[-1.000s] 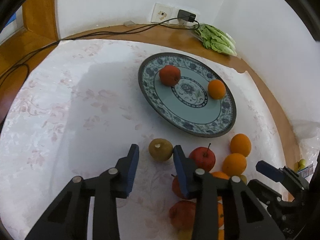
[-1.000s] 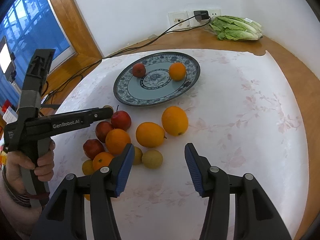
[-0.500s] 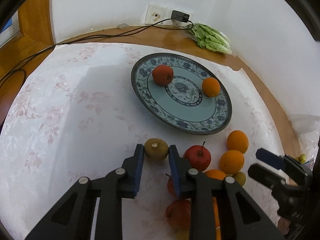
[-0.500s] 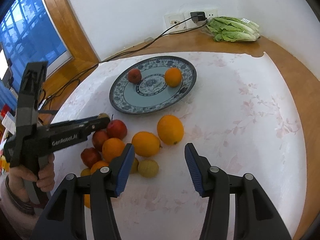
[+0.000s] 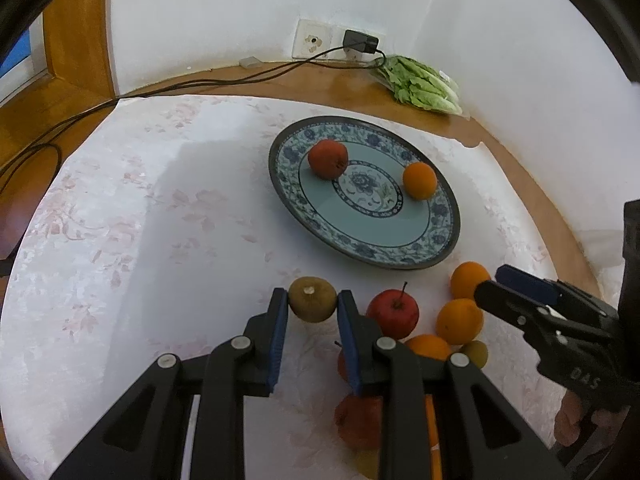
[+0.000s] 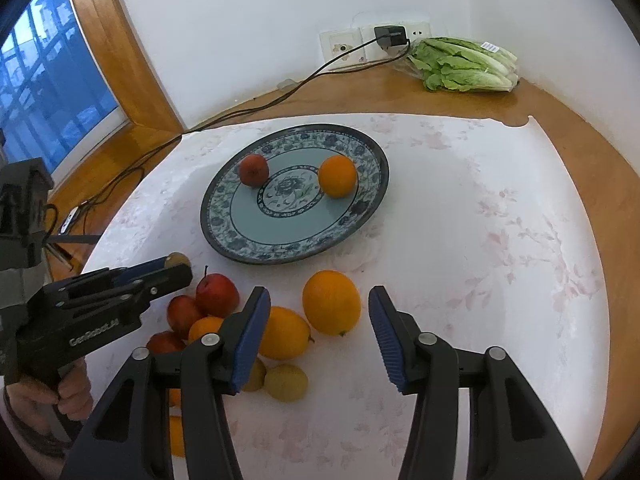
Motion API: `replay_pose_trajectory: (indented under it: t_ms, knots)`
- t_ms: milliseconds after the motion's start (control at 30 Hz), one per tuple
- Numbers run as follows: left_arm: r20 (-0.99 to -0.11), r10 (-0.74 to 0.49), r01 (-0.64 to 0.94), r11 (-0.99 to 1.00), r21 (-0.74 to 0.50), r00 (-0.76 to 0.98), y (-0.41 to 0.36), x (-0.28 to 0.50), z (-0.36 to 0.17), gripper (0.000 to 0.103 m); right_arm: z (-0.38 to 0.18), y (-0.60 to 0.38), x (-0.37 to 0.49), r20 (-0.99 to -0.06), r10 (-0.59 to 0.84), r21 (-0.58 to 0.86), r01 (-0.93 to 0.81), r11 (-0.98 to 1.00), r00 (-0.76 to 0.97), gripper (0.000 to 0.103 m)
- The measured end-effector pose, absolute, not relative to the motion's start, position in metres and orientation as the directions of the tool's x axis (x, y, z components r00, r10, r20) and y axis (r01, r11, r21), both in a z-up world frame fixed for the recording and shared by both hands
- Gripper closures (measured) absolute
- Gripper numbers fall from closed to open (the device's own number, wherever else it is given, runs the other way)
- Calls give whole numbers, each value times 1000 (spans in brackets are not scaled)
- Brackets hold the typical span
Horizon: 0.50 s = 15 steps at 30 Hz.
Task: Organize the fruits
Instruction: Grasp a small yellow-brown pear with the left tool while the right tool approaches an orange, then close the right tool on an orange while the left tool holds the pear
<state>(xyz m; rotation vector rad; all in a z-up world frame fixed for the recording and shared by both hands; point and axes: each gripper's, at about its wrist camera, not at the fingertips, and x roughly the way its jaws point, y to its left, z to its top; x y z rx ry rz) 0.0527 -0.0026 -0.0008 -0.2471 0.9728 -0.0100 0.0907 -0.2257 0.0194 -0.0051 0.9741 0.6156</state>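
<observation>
Fruits lie loose on the flowered tablecloth (image 6: 480, 216) in front of a blue-patterned plate (image 6: 360, 204), and two already sit on it: a red apple (image 5: 328, 159) toward the far left and an orange (image 5: 419, 180) toward the right. The left gripper (image 5: 312, 308) pinches a brownish-green pear (image 5: 312, 299) between its blue pads, at the near side of the plate and at the left edge of the pile. Whether the pear is lifted clear of the cloth cannot be told.

Just right of that pear stands a stemmed red apple (image 5: 393, 313), with more oranges and apples crowded behind and under the gripper's right finger. The right gripper (image 6: 318, 334) hovers over the other end of the pile, its jaws closing but not yet on anything; a large orange (image 6: 331, 302) sits in the gap ahead of them, untouched. A lemon-shaped orange fruit (image 6: 285, 333) lies just beside the left pad, and a small yellow-green fruit (image 6: 286, 382) rests nearer the camera.

At the back, on the wooden ledge, lies a bagged lettuce (image 6: 464, 65) below a wall socket (image 6: 344, 48) with a black charger (image 6: 390, 36), whose cable trails off left. A person's hand (image 6: 68, 392) grips the left tool's handle.
</observation>
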Motion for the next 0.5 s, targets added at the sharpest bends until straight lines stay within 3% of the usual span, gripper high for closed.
replay_pose_trajectory:
  t_ms: [500]
  knots:
    - [-814,-119,-104,971,-215,569,-1,52,3,77,6,-229,102,-795,474,294,-444,847,378,63]
